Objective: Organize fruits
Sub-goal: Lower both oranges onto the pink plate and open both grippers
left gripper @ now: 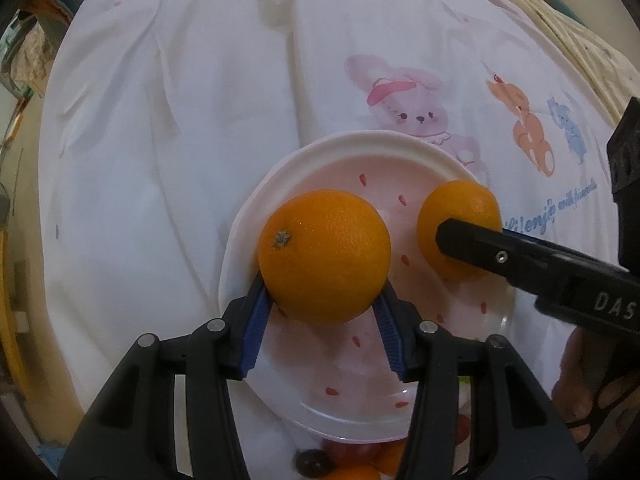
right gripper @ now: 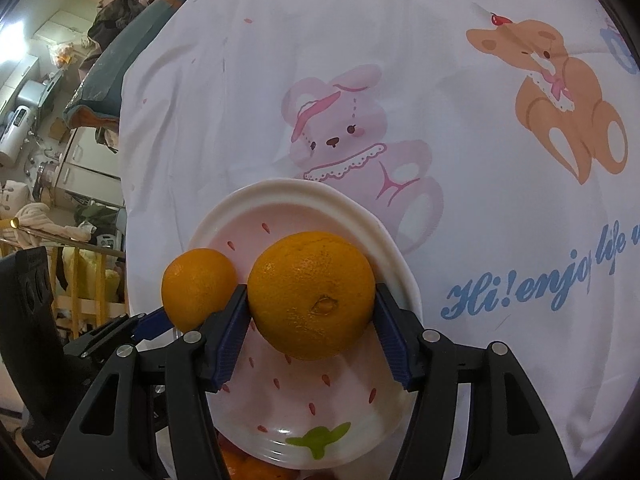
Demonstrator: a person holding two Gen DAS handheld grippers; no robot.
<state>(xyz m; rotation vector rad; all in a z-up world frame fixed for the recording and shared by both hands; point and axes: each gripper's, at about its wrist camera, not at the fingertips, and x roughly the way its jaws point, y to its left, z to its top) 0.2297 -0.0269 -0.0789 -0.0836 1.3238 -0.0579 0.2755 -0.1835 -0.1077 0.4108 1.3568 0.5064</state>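
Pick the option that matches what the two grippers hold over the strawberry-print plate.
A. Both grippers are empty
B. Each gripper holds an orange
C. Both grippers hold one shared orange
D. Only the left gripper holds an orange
B: the left gripper has its jaws closed on one orange, and the right gripper grips a second orange, both above the plate.

Two oranges (left gripper: 324,256) (right gripper: 312,294) sit clamped over a strawberry-patterned plate (left gripper: 360,144).
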